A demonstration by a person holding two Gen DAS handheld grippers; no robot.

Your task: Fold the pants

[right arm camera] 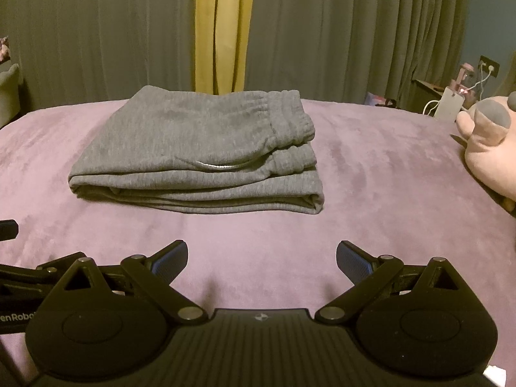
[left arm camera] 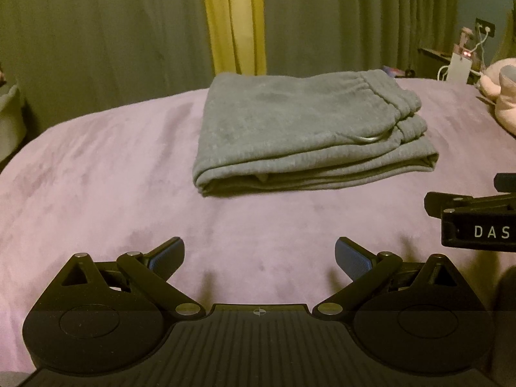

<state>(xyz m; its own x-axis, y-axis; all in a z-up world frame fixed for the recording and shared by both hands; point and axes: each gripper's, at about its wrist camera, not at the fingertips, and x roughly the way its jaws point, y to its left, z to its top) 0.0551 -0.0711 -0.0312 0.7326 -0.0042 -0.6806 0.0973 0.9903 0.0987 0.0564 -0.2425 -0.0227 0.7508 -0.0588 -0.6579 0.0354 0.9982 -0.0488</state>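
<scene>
Grey sweatpants [left arm camera: 300,129] lie folded into a thick rectangle on the purple bedcover [left arm camera: 96,167], waistband at the right. In the right wrist view the same pants [right arm camera: 196,151] sit ahead and left of centre on the bedcover [right arm camera: 387,177]. My left gripper [left arm camera: 260,258] is open, well short of the pants, with nothing between its blue-padded fingers. My right gripper [right arm camera: 262,259] is also open and empty, back from the pants' near edge. The right gripper's black body [left arm camera: 477,222] shows at the right edge of the left wrist view.
A pink plush toy [right arm camera: 490,148] lies on the bed at the right. Grey curtains [right arm camera: 338,32] with a yellow strip [right arm camera: 222,29] hang behind the bed. A side table with a white box and cables [right arm camera: 451,103] stands at the far right.
</scene>
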